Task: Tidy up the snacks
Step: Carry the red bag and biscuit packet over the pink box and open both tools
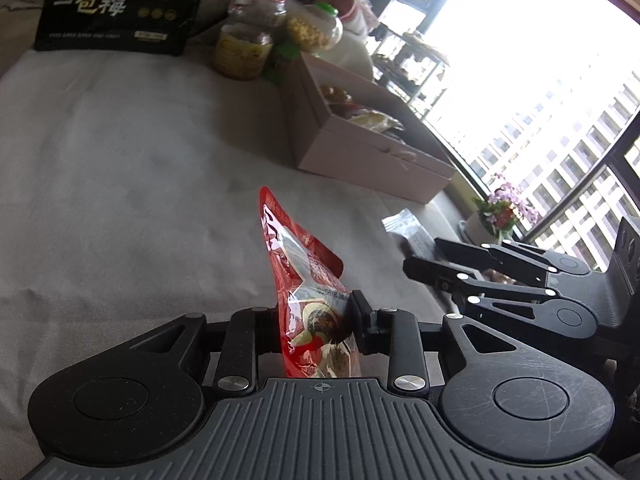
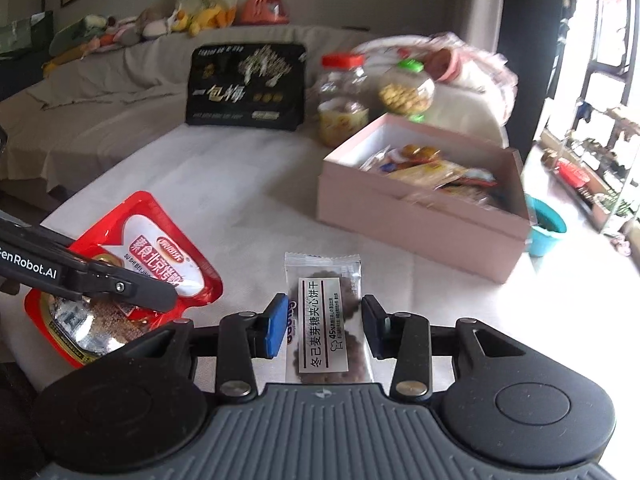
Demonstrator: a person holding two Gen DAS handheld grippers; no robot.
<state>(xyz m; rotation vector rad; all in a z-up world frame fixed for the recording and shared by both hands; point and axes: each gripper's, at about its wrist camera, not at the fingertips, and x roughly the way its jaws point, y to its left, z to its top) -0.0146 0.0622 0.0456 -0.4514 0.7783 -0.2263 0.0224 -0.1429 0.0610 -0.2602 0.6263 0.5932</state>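
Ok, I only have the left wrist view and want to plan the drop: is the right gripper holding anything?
Observer: Yes. The right gripper is shut on a clear-wrapped biscuit packet, with its pads on the long edges.
Operator: Is the pink box full?
Observer: No. Wrappers cover much of the pink box, but all lie below its rim.
Operator: Which way does my pouch face?
Observer: The red pouch shows its white label panel to the right wrist camera.
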